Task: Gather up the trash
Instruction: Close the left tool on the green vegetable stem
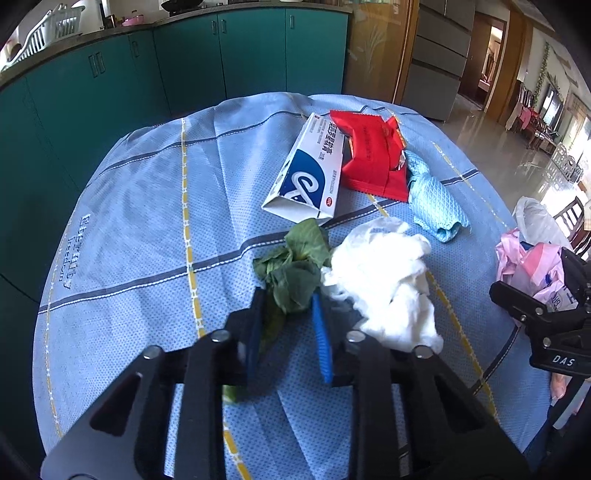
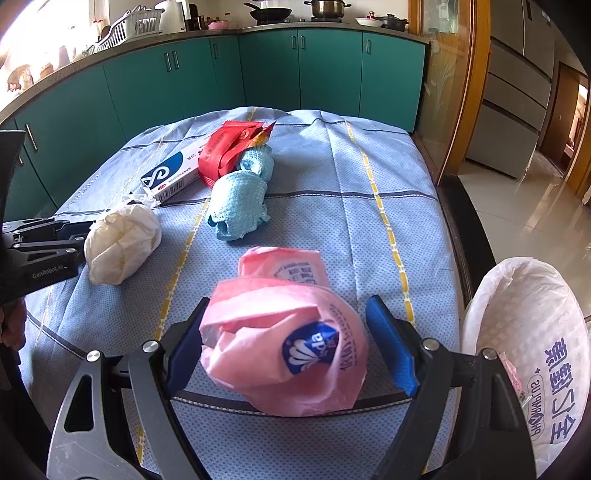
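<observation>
My left claw grips a leaf; my right claw, wide, straddles a pink bag beside the lined bin.

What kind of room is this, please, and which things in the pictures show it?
Most likely a home kitchen with a dining table. Green cabinets run under a counter carrying a pot and a frying pan, and a dish rack stands nearby. The table has a blue checked cloth.
</observation>
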`<action>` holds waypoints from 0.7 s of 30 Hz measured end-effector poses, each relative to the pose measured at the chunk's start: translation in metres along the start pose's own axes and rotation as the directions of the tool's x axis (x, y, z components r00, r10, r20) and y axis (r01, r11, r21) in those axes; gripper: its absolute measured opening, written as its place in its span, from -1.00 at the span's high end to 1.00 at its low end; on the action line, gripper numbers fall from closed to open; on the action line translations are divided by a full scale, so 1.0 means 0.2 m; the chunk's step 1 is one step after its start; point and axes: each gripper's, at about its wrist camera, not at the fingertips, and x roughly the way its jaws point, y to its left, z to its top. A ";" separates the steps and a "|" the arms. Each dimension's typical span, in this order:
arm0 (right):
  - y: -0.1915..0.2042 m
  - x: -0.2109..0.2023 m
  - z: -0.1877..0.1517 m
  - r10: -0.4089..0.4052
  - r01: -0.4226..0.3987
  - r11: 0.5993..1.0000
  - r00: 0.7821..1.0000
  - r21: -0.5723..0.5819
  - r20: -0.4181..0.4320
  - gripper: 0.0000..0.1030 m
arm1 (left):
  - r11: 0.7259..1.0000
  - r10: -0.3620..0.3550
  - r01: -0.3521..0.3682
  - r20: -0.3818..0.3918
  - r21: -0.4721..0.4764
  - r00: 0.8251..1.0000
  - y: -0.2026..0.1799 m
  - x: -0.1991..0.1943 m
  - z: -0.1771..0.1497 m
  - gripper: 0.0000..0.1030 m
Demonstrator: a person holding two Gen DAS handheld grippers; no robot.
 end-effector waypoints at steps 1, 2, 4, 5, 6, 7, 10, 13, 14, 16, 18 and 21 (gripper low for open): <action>0.00 0.00 0.00 -0.003 0.003 1.000 1.000 0.001 -0.002 -0.59 | 1.000 -0.006 0.006 0.002 -0.002 1.000 0.00 0.00 0.00 0.61; 0.00 0.00 0.00 -0.007 0.007 1.000 1.000 0.001 -0.003 -0.59 | 1.000 -0.009 0.009 0.006 -0.004 1.000 0.01 -0.01 0.00 0.63; 0.01 0.00 0.00 -0.013 0.013 1.000 1.000 -0.004 -0.003 -0.59 | 1.000 -0.002 0.002 0.020 -0.001 1.000 0.00 -0.03 0.00 0.63; 0.01 0.00 0.00 -0.018 0.018 1.000 1.000 -0.007 -0.001 -0.59 | 1.000 0.002 -0.002 0.026 0.002 1.000 0.00 -0.04 0.00 0.63; 0.01 0.00 0.00 -0.023 0.023 1.000 1.000 -0.009 0.001 -0.59 | 1.000 0.006 -0.006 0.035 0.006 0.999 0.00 -0.05 0.00 0.63; 0.02 0.00 0.00 -0.025 0.025 1.000 1.000 -0.012 0.002 -0.59 | 1.000 0.005 -0.006 0.040 0.008 0.999 -0.01 -0.06 0.00 0.63; 0.02 0.00 0.00 -0.024 0.024 1.000 1.000 -0.015 0.006 -0.54 | 1.000 0.001 -0.002 0.058 0.011 0.998 -0.01 -0.09 0.00 0.63; 0.02 0.00 0.00 -0.024 0.024 1.000 1.000 -0.012 0.007 -0.24 | 1.000 0.000 0.000 0.067 0.008 0.998 0.00 -0.10 0.00 0.63; 0.02 0.00 0.00 -0.023 0.023 1.000 1.000 -0.013 0.006 -0.23 | 1.000 0.000 0.000 0.069 0.005 0.998 0.00 -0.11 0.00 0.63; 0.03 -0.01 -0.01 -0.019 0.019 1.000 1.000 -0.021 0.011 -0.21 | 1.000 0.003 -0.003 0.072 -0.001 0.997 0.01 -0.12 0.00 0.63; 0.04 -0.02 -0.01 -0.019 0.020 0.999 1.000 -0.032 0.019 -0.19 | 1.000 0.005 -0.004 0.076 -0.009 0.997 0.02 -0.12 0.00 0.63; 0.06 -0.04 -0.01 -0.014 0.015 0.999 0.999 -0.048 0.038 -0.18 | 1.000 0.007 -0.005 0.089 -0.020 0.996 0.03 -0.14 -0.01 0.63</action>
